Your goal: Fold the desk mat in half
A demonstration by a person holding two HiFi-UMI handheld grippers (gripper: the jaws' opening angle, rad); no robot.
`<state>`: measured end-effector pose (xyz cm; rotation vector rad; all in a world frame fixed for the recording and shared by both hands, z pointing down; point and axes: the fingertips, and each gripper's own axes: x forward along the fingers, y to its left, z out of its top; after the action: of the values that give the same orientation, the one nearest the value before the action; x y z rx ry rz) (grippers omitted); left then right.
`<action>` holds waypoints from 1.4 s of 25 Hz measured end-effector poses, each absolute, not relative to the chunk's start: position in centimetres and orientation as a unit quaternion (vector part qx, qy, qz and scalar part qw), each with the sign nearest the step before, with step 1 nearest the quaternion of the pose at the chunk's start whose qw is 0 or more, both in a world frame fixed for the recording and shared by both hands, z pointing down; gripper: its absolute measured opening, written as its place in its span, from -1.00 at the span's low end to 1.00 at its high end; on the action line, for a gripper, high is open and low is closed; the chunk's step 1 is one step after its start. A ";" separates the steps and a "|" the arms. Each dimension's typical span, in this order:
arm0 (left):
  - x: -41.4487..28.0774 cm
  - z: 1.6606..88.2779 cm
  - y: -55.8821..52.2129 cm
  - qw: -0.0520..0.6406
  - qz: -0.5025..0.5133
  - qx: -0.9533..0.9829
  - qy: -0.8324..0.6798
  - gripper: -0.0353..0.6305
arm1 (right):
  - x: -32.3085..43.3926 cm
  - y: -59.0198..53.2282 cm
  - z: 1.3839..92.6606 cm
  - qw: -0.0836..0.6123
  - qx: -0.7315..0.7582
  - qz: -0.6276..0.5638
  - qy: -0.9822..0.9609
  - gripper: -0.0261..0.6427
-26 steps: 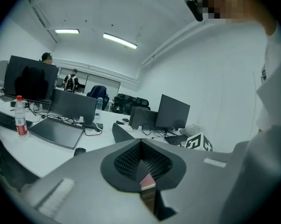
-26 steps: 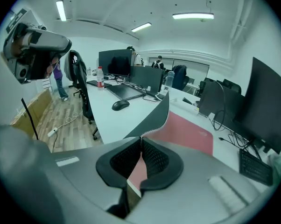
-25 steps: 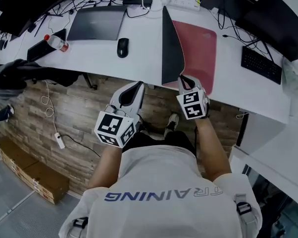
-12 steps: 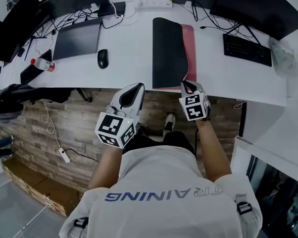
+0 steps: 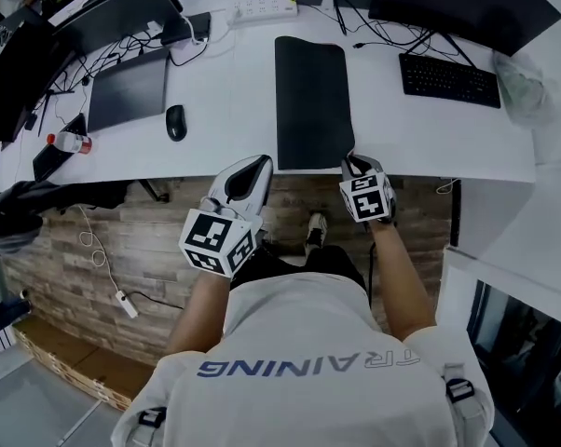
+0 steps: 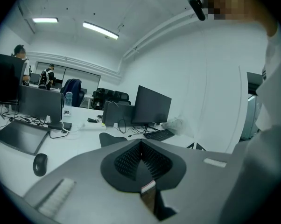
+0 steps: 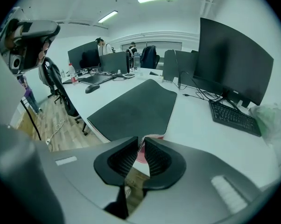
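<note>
The desk mat [image 5: 313, 101] lies folded on the white desk [image 5: 225, 110], black side up, and reaches the near edge. In the right gripper view the desk mat [image 7: 136, 108] shows a thin pink edge at its near corner. My right gripper [image 5: 356, 162] is at that corner. Its jaws are opening, and the pink corner sits in the narrow gap of the right gripper [image 7: 141, 146]. My left gripper [image 5: 258, 164] hangs off the desk's front edge, left of the mat. In its own view the left gripper [image 6: 141, 146] is shut, with nothing in it.
A mouse [image 5: 175, 122] and a dark laptop [image 5: 127, 89] lie left of the mat, a keyboard [image 5: 448, 79] to its right. Monitors [image 5: 467, 3], a power strip [image 5: 262, 9] and cables line the back. A bottle [image 5: 66, 143] and a chair [image 5: 29, 203] are at far left.
The mat's black half has come down to the right over the red half, and no red shows in the head view now. My right gripper stayed at the near corner; the left has not moved.
</note>
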<state>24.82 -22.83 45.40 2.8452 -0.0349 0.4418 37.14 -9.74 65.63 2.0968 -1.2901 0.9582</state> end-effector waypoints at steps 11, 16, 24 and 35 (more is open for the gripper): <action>24.6 42.2 -24.5 0.115 0.113 0.987 -0.020 -0.89 | 41.1 -10.1 56.8 0.185 0.842 0.281 -0.422 -0.84; 23.7 39.0 -26.9 0.099 0.077 0.992 -0.034 -0.89 | 41.0 -12.6 48.4 0.130 0.860 0.202 -0.450 -0.89; 20.5 34.1 -30.5 0.071 0.022 0.996 -0.057 -0.89 | 36.7 -15.7 37.0 0.077 0.862 0.081 -0.494 -0.89; 14.6 31.3 -35.0 0.062 -0.016 0.991 -0.116 -0.89 | 31.1 -19.7 30.3 0.039 0.833 0.004 -0.553 -0.89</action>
<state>14.59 -35.00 31.28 2.9977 -0.3499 -0.0478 31.06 -19.69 30.30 2.5532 -1.6944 0.0115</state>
